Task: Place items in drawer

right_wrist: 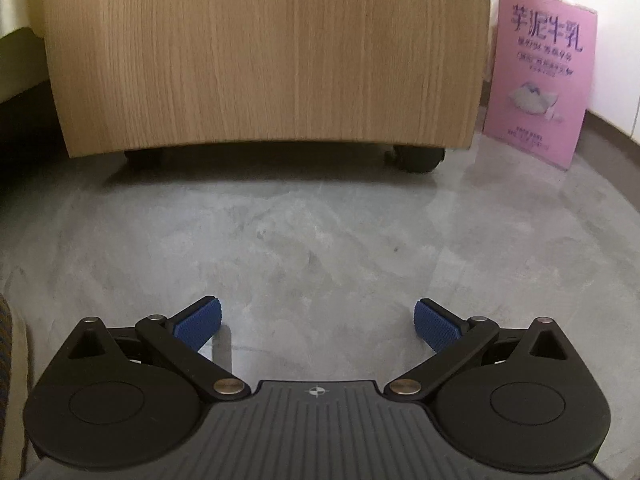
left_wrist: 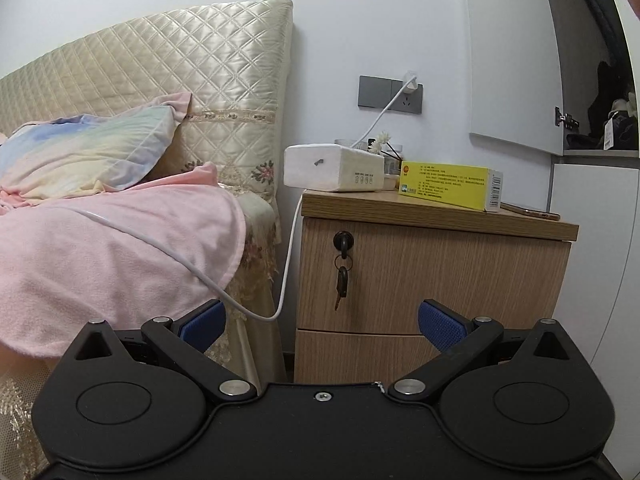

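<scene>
Two blue-padded fingers of the left gripper stand wide apart with nothing between them, held in front of a wooden bedside cabinet. Its top drawer is closed, with a key in the lock and a second key hanging below it; a lower drawer front is also flush. On the cabinet top lie a yellow box, a white tissue pack and a phone at the right edge, partly behind the box. A white cable runs from a wall socket, over the tissue pack, down to the bed's pink blanket.

From the right wrist, the right gripper points low at the grey floor, jaws spread and empty. Ahead is the cabinet's lower wood panel on black casters, and a pink printed box stands on the floor just right of it.
</scene>
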{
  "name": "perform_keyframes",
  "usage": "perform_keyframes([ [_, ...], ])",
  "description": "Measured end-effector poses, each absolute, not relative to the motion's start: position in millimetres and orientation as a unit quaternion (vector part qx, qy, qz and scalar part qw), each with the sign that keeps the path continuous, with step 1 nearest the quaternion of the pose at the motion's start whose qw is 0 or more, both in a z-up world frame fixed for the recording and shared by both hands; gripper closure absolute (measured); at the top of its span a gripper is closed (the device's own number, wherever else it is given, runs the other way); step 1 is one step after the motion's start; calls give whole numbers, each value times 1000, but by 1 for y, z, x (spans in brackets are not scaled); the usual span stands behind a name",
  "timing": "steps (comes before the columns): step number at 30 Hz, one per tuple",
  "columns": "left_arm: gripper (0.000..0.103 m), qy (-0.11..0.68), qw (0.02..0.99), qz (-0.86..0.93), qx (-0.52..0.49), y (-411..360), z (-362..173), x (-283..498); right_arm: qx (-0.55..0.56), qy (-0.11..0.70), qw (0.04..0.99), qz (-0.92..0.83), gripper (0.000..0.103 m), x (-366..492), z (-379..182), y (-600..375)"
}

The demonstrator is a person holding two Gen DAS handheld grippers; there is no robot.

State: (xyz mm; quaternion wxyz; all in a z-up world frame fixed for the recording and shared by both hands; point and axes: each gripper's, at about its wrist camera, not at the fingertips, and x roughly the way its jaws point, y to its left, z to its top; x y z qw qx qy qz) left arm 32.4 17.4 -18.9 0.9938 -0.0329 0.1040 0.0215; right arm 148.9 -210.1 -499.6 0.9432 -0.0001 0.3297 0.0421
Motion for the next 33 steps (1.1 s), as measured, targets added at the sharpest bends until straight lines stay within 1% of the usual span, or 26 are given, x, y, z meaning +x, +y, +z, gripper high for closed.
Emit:
perform_keyframes([
  [33,1,107,994,16,-7,6,-21,33,-2,332,943,38,0,154,-499,-211],
])
